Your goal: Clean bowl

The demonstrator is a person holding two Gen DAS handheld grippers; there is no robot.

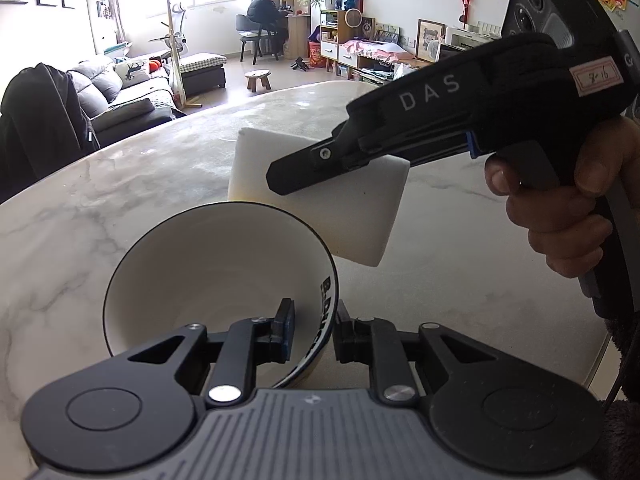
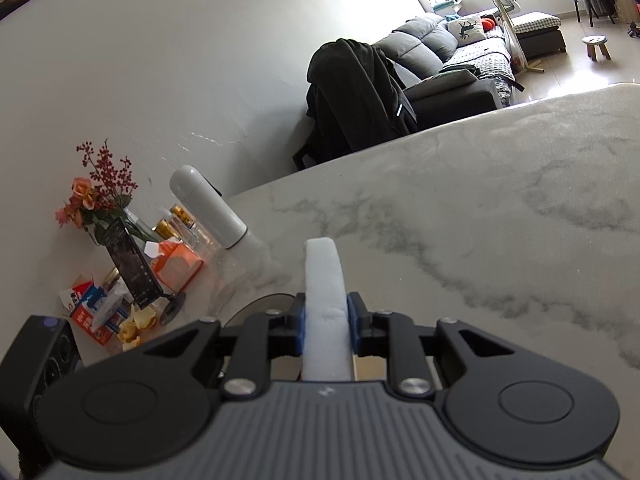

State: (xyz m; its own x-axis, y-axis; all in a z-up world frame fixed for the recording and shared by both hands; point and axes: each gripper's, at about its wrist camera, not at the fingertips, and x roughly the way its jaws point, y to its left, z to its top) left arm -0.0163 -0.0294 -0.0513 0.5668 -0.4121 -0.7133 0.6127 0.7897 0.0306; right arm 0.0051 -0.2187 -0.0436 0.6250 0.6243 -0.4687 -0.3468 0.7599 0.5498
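I am holding a white bowl (image 1: 216, 280) with a dark rim tilted up off the marble counter (image 1: 100, 208). My left gripper (image 1: 314, 330) is clenched on the bowl's wall near the rim, one finger inside, one outside. My right gripper (image 2: 327, 320) is clamped on a white sponge block (image 1: 320, 200), which hangs just above and behind the bowl's far rim; from the left wrist view I cannot tell whether it touches the rim. A bare hand (image 1: 560, 208) grips the right handle.

I judge the cleaning to be at an early or middle point: bowl and sponge are both in hand, but the sponge is not inside the bowl. The bowl's inside looks white and unmarked, though glare could hide residue. Wiping the inside is what seems left.

Readable writing: "DAS" in pale letters on the right gripper's body. A taped label on it carries handwriting I cannot read with confidence. Bold black letters run along the bowl's outside, too foreshortened to read.
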